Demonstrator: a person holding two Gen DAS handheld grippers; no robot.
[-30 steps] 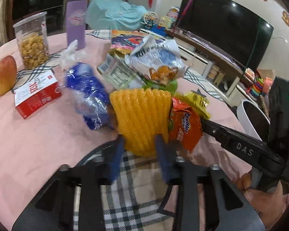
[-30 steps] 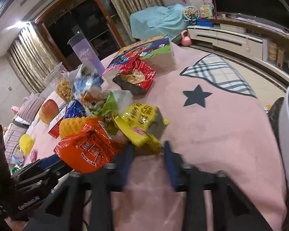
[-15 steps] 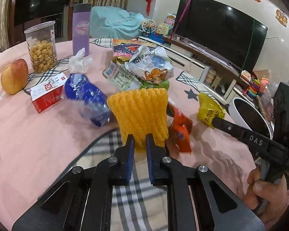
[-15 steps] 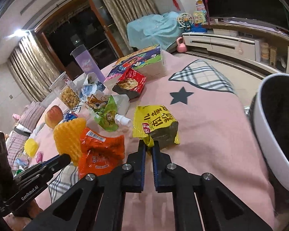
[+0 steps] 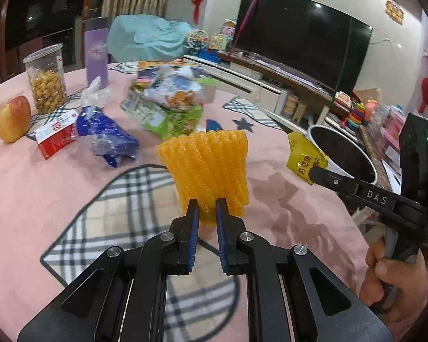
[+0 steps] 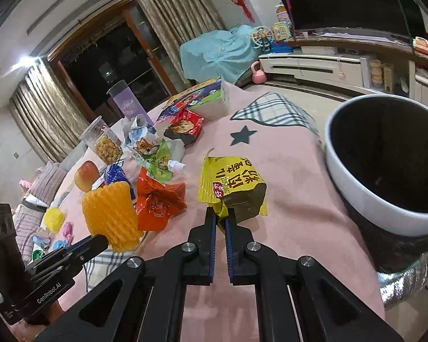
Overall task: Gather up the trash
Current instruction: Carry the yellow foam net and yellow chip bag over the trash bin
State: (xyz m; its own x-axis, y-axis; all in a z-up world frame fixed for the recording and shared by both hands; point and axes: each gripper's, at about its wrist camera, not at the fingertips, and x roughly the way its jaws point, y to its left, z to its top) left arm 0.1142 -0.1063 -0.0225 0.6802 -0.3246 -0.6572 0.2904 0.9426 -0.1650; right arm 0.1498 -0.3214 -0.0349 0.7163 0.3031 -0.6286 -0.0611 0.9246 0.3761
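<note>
Left gripper (image 5: 205,209) is clamped on the light, squashy orange foam net (image 5: 205,168) at its lower edge, right gripper (image 6: 219,218) pinches the thin, crinkly yellow wrapper (image 6: 231,182) by its corner, both clear of the surface (image 5: 42,185) near the bin (image 6: 385,199).

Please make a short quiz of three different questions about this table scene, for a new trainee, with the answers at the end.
1. True or false: the left gripper holds the orange foam net between its fingers.
2. Which item does the right gripper grip? A) the orange snack packet B) the yellow wrapper C) the apple
3. Fill the gap: the white trash bin stands off the table's edge, nearest to the ____ gripper.

Key
1. True; the fingers pinch the net's lower end.
2. B; the fingers are shut on its bottom edge, while the packet lies on the pink tablecloth.
3. right
</note>
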